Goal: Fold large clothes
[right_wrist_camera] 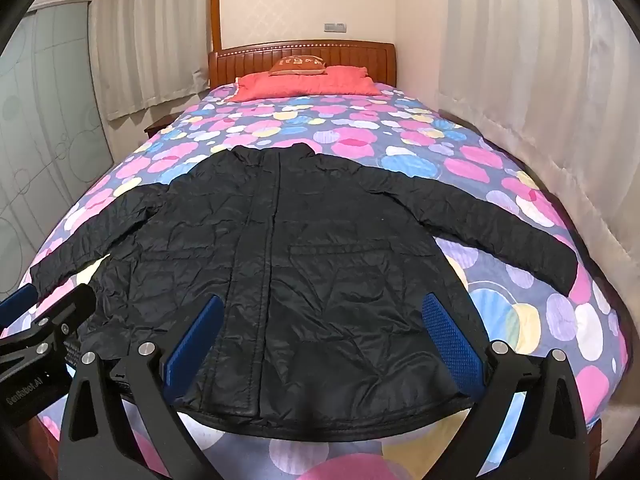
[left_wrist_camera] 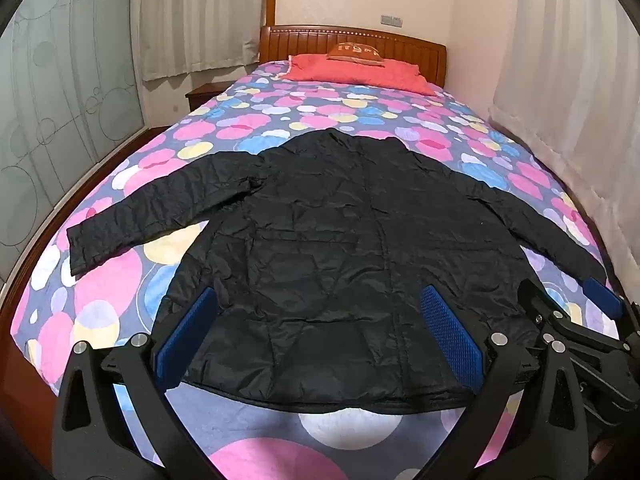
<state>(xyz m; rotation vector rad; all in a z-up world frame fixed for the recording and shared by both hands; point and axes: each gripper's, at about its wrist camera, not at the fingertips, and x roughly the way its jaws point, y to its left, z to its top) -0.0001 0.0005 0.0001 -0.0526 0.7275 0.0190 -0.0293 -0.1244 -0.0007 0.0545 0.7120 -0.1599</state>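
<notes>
Black jacket lies flat on the bed, front up, collar toward the headboard, hem nearest me, both sleeves spread out to the sides. Good starting layout: nothing folded yet, so this reads as the very start of the task. My left gripper hangs over the hem's left half, jaws released and spread wide, holding nothing. My right gripper sits over the right half, same state: wide apart, empty. Both are side by side above the hem, probably because that edge is the nearest and easiest to pinch. The left sleeve angles out toward the bed's edge, and the right sleeve runs toward the curtain side. My guess is sleeves go in first, then hem up to collar. The fabric looks thin, crinkly and slippery, so a shallow pinch may slide off. Red pillow is well apart from the jacket, no interference.
</notes>
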